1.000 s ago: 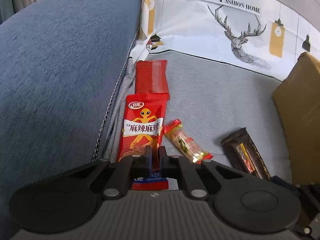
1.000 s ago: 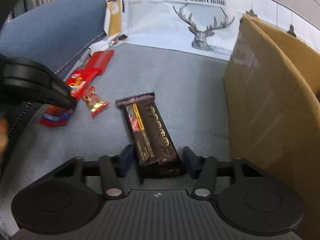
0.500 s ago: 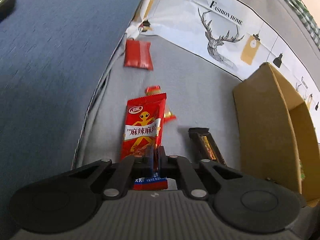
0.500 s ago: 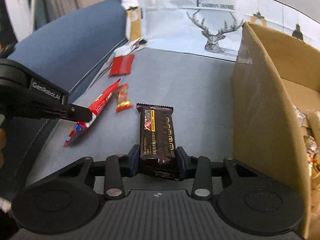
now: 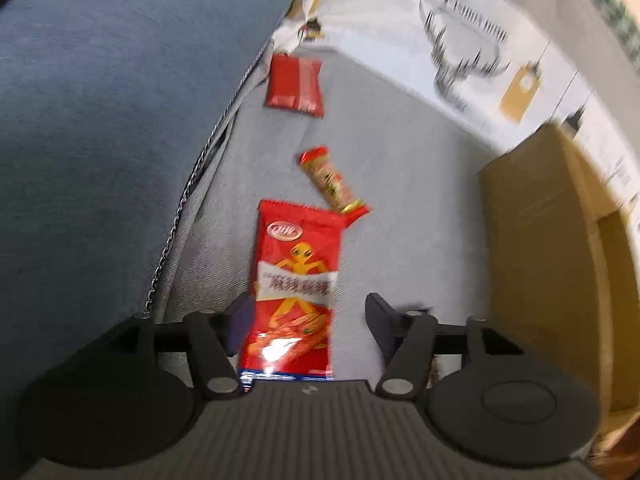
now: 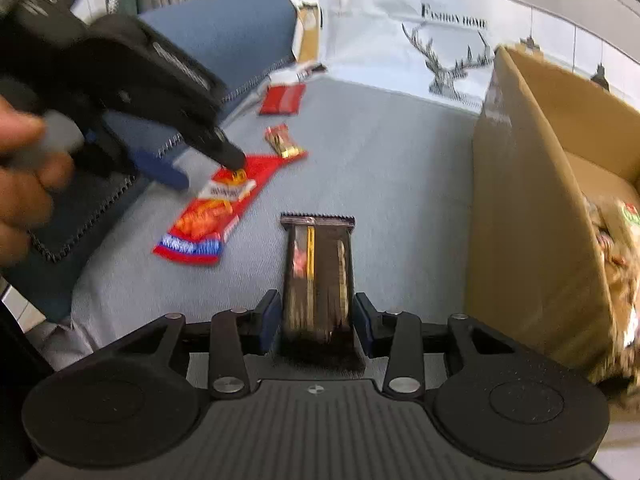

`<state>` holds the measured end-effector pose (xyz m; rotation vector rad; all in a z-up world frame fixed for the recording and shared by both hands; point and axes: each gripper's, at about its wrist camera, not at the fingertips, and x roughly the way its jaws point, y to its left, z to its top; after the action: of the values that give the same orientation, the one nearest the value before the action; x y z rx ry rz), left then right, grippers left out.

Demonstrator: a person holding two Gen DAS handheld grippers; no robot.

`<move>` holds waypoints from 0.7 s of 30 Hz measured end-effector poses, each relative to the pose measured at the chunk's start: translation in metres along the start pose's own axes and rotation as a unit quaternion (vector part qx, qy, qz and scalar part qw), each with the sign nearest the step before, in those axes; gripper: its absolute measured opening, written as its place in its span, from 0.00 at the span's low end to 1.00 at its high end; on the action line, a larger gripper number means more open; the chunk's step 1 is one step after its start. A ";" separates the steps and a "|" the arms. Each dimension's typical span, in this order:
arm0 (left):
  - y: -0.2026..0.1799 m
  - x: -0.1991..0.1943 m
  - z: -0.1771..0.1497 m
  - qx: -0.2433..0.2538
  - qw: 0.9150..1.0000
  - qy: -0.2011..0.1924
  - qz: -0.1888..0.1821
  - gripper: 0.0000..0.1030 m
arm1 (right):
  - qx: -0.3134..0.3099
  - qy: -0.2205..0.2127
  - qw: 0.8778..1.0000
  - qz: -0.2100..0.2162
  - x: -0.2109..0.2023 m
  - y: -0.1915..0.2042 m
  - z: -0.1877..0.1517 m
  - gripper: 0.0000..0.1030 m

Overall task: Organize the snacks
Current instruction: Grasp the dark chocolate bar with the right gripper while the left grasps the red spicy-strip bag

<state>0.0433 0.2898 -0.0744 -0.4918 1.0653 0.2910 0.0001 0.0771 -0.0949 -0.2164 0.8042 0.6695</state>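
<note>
The left gripper (image 5: 306, 312) hangs with jaws spread above the red packet (image 5: 296, 280) on the cushion (image 5: 400, 200), while the right gripper (image 6: 316, 320) clamps the dark bar (image 6: 318, 276), probably bound for the box (image 6: 532, 208).

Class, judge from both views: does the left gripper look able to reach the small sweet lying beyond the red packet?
Probably yes. The left gripper is open, the red packet lies loose between its jaws, and the small sweet sits just ahead with nothing on it.
</note>
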 end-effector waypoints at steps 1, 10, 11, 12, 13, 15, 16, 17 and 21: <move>-0.002 0.004 0.000 0.009 1.000 0.005 0.015 0.65 | -0.002 -0.002 1.000 -0.002 0.001 0.000 0.000 0.41; -0.010 0.022 0.003 0.037 0.998 0.024 0.039 0.71 | 0.007 0.015 1.000 0.018 0.015 -0.002 -0.002 0.48; -0.012 0.023 0.002 0.044 0.998 0.027 0.042 0.72 | 0.005 0.016 1.000 0.017 0.016 -0.002 -0.002 0.48; -0.014 0.024 0.001 0.053 0.997 0.027 0.045 0.72 | 0.005 0.018 1.000 0.017 0.018 -0.002 -0.002 0.48; -0.015 0.025 0.001 0.060 0.997 0.027 0.048 0.72 | 0.006 0.019 1.000 0.017 0.020 -0.002 -0.002 0.48; -0.018 0.026 -0.001 0.071 0.996 0.026 0.053 0.72 | 0.011 0.022 1.000 0.017 0.022 -0.003 -0.002 0.48; -0.019 0.027 -0.001 0.076 0.995 0.026 0.055 0.72 | 0.009 0.021 1.000 0.017 0.023 -0.003 -0.002 0.48; -0.021 0.027 -0.002 0.079 0.995 0.026 0.057 0.72 | 0.006 0.021 1.000 0.016 0.023 -0.003 -0.002 0.48; -0.024 0.028 -0.004 0.090 0.993 0.026 0.065 0.70 | -0.006 0.016 1.000 0.010 0.022 0.000 -0.003 0.41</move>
<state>0.0641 0.2673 -0.0947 -0.2695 1.1637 0.2943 0.0091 0.0859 -0.1131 -0.2300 0.8339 0.6915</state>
